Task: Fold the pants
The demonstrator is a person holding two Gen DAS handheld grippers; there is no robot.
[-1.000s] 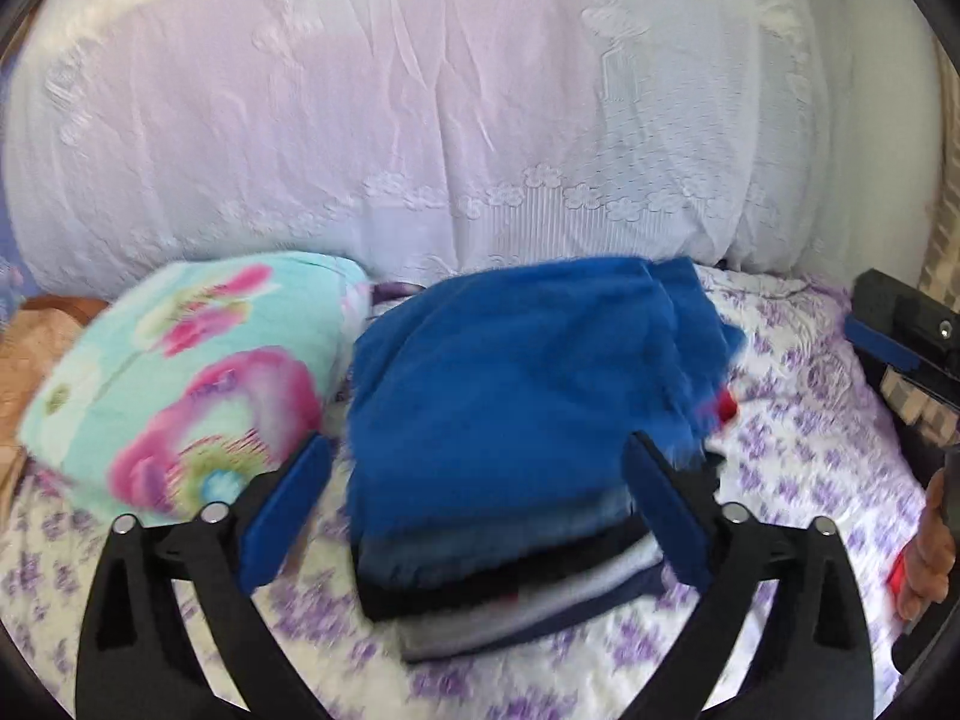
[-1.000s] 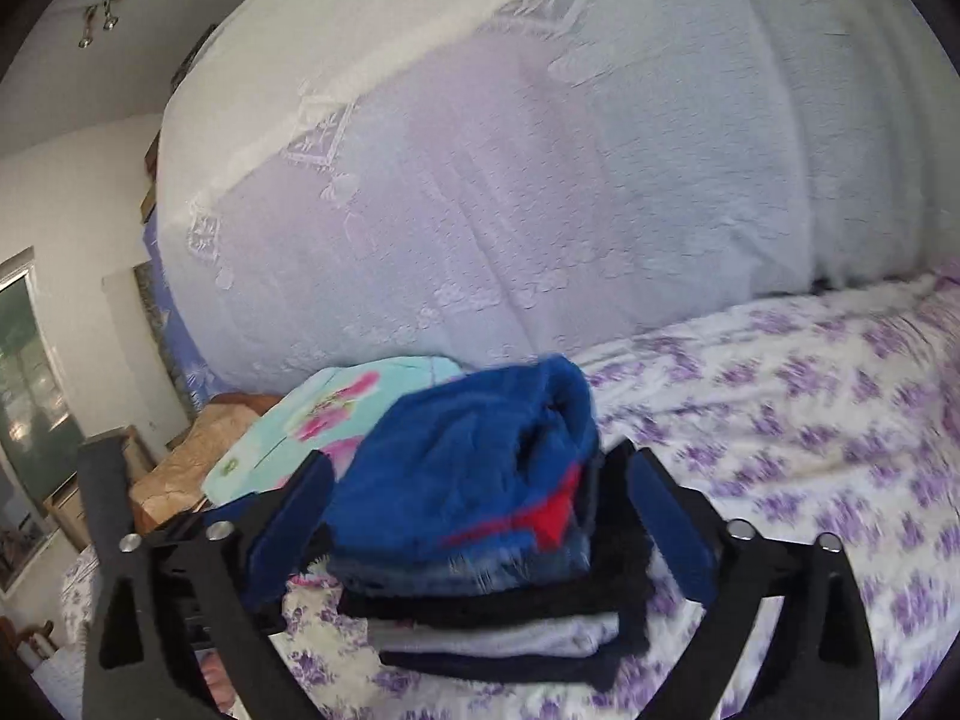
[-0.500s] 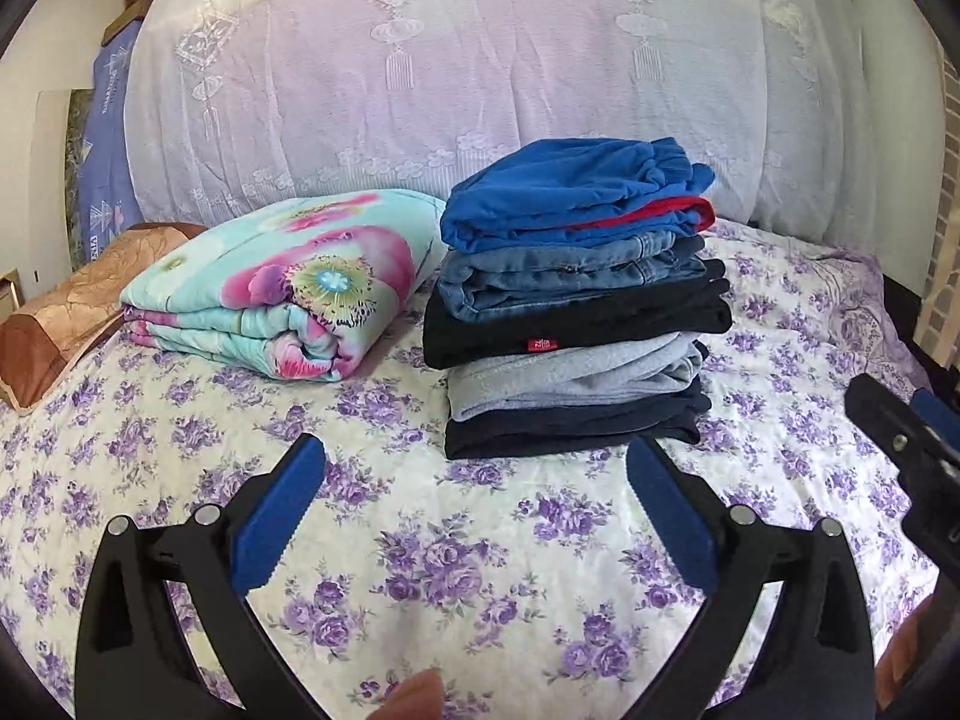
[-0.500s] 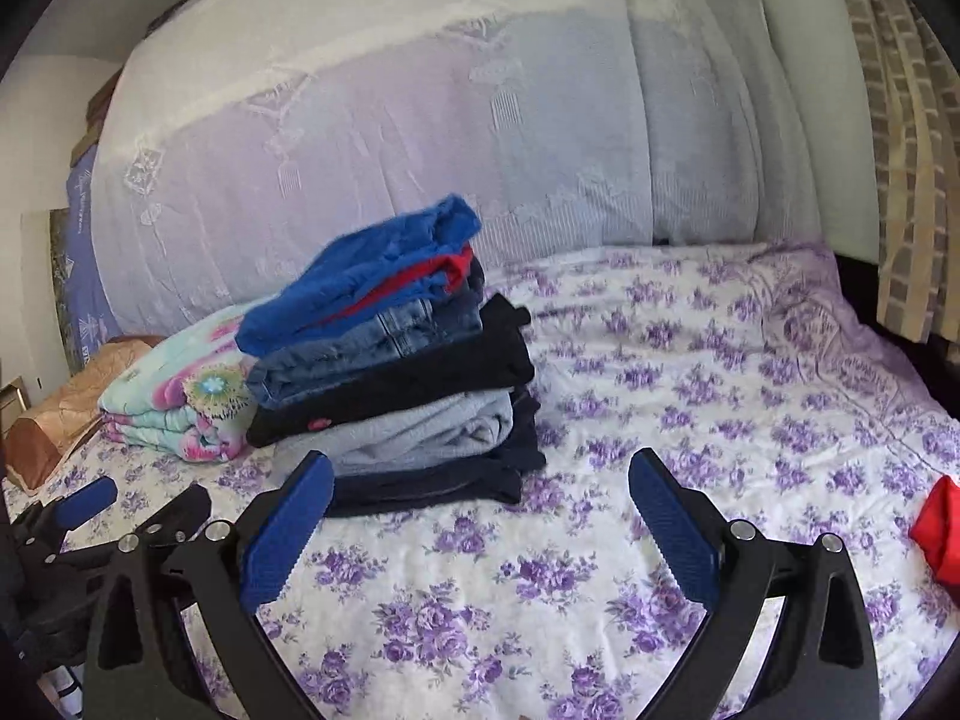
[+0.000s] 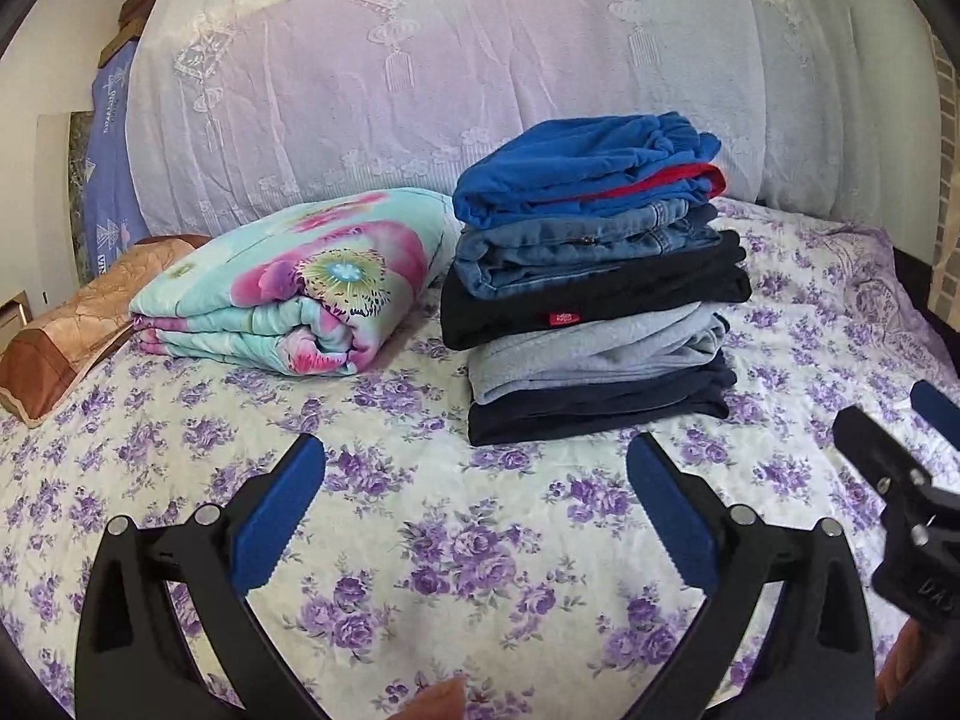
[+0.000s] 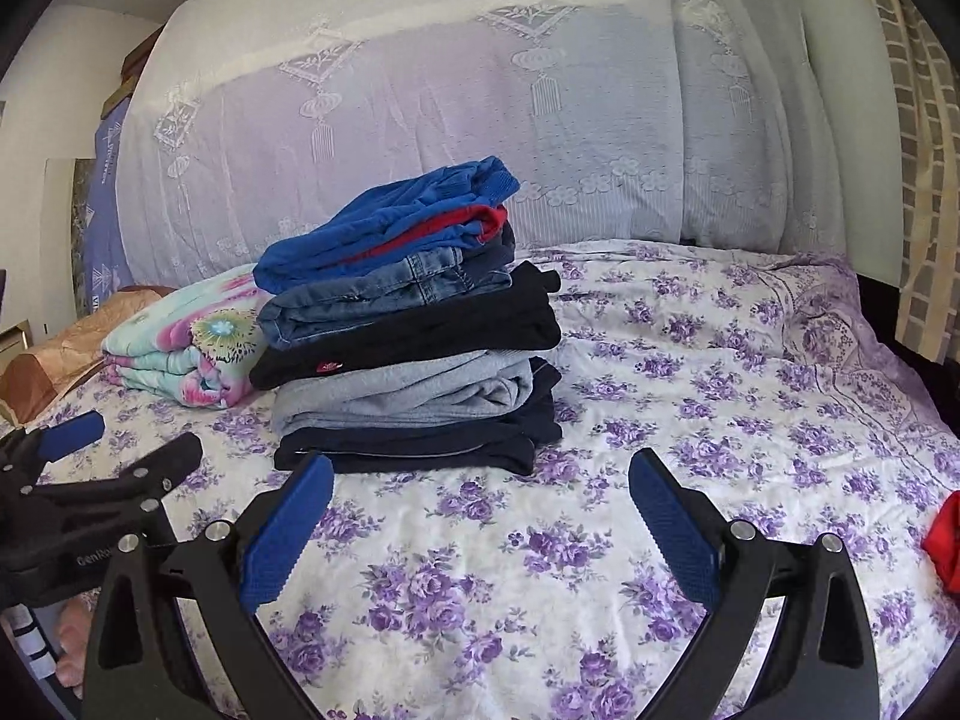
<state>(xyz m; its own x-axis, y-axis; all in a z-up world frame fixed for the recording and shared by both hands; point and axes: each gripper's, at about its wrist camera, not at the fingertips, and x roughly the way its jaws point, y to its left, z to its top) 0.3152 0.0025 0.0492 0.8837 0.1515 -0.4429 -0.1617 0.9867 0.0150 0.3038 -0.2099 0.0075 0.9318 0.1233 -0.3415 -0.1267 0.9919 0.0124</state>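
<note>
A stack of folded pants [image 5: 594, 300] [image 6: 408, 324] stands on the flowered bed sheet [image 5: 420, 516] [image 6: 720, 396], with blue pants with a red stripe [image 5: 585, 168] [image 6: 384, 222] on top, then jeans, black, grey and navy pairs below. My left gripper [image 5: 474, 480] is open and empty, a short way in front of the stack. My right gripper [image 6: 480, 486] is open and empty too, just in front of and to the right of the stack. Each gripper shows at the edge of the other's view, the left gripper [image 6: 120, 450] and the right gripper [image 5: 900, 420].
A folded floral quilt [image 5: 288, 294] [image 6: 180, 348] lies left of the stack, with a brown pillow [image 5: 78, 324] beyond it. A large white lace-covered mound [image 5: 450, 78] backs the bed. A red cloth [image 6: 945, 540] lies at the right edge. A fingertip [image 5: 432, 702] shows at the bottom.
Both grippers have pulled back from the stack, open, leaving the blue pants on top. The stack, which filled the views a second ago, now stands farther off.
</note>
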